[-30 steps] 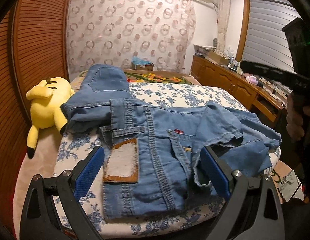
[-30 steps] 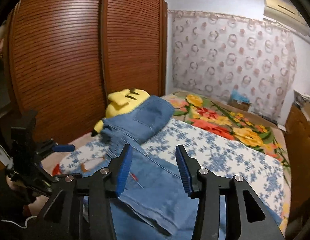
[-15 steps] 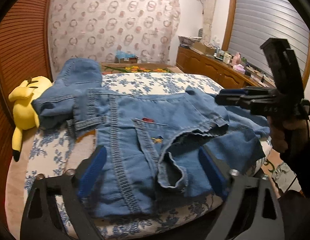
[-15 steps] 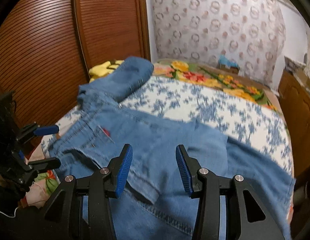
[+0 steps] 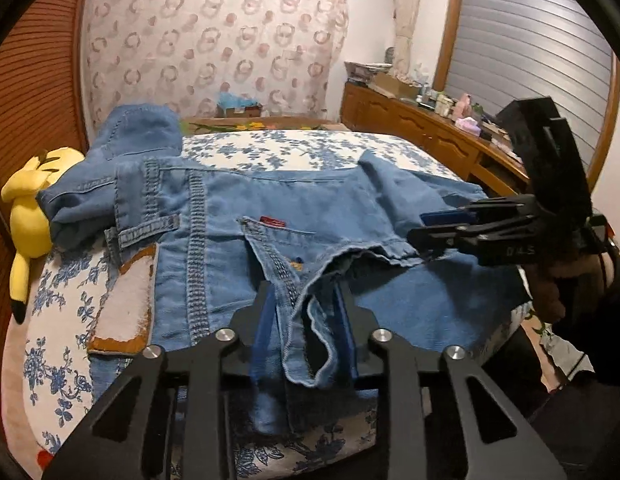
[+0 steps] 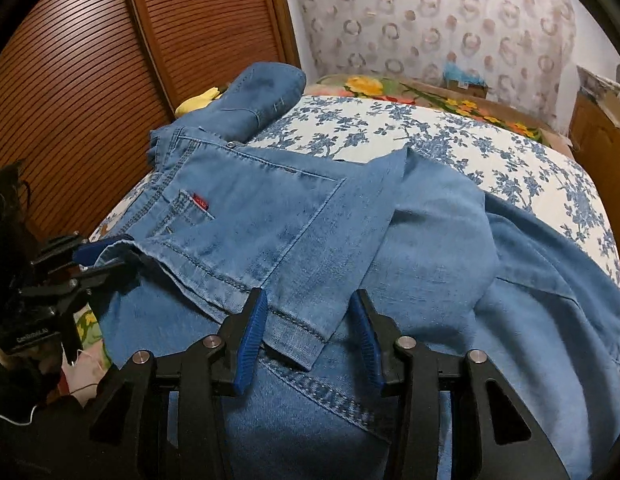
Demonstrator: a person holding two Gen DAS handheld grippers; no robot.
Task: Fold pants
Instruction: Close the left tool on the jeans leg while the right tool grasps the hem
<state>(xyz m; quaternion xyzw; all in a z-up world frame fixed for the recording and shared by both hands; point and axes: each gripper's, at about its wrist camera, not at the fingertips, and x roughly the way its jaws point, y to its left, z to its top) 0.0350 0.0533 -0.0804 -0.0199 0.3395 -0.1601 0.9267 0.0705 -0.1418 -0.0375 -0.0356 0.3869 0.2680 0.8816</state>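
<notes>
Blue denim pants [image 5: 238,236] lie crumpled across the bed, waistband to the left, one leg folded over the rest [image 6: 294,232]. My left gripper [image 5: 306,332] is closed on a bunched hem edge of the pants at the bed's near edge. It also shows at the left of the right wrist view [image 6: 98,260]. My right gripper [image 6: 310,332] is open, its blue pads either side of a folded hem corner of the pants. It shows at the right of the left wrist view [image 5: 438,228], its fingertips over the cloth.
A yellow plush toy [image 5: 26,200] lies at the bed's left edge beside the brown slatted wardrobe [image 6: 90,60]. The bed has a blue-flowered sheet [image 5: 294,148]. A wooden sideboard [image 5: 430,136] with clutter stands at the right. A brown-edged patch [image 5: 126,304] lies under the waistband.
My left gripper has closed its fingers onto the bunched hem edge. My right gripper has come down close to the folded hem corner and stays open.
</notes>
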